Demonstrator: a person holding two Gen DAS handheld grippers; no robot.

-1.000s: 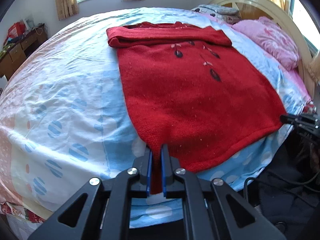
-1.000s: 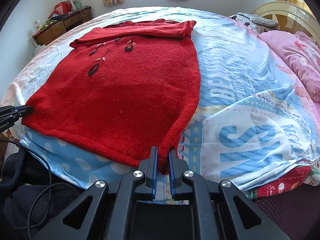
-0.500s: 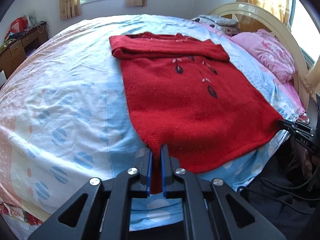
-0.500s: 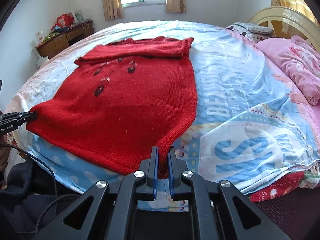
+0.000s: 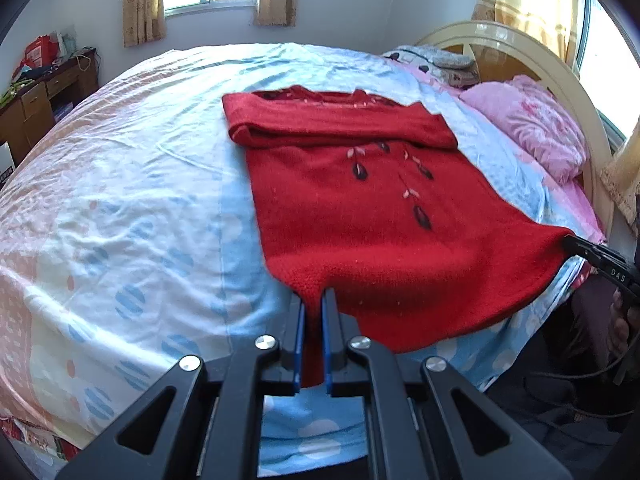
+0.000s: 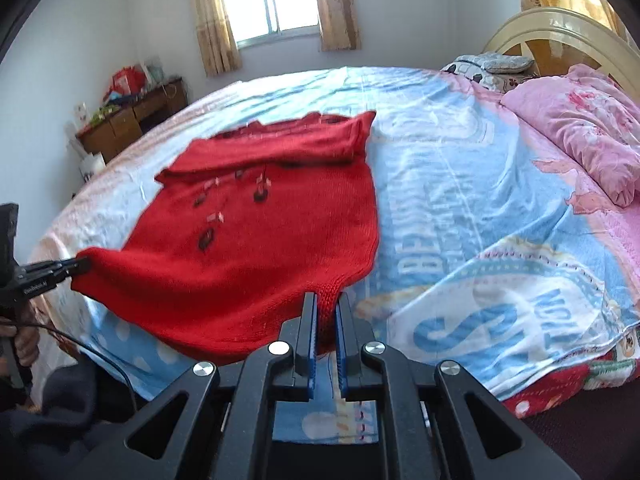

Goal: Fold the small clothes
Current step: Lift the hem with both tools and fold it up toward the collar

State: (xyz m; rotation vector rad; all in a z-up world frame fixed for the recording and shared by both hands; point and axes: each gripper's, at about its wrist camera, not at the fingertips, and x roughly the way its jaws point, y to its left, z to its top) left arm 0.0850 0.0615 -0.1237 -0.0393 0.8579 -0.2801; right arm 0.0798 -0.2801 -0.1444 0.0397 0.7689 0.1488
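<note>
A red knitted sweater (image 5: 372,216) with dark leaf marks lies on the bed, its sleeves folded across the far end. My left gripper (image 5: 311,304) is shut on the hem's left corner. My right gripper (image 6: 327,304) is shut on the hem's right corner. Both corners are lifted off the sheet, so the hem hangs between them. The sweater (image 6: 256,240) also shows in the right wrist view, with the left gripper (image 6: 80,266) at its far corner. The right gripper (image 5: 570,242) shows at the right in the left wrist view.
The bed (image 5: 120,208) has a blue, white and pink printed sheet. A pink pillow (image 5: 532,124) and a cream headboard (image 5: 560,72) stand at the right. A wooden desk (image 6: 132,120) with clutter stands by the far wall under a window. Dark cables hang below the bed's near edge.
Both grippers have risen and lifted the sweater's hem off the bed. The hem corners now hang in the air and the view tilts up toward the window.
</note>
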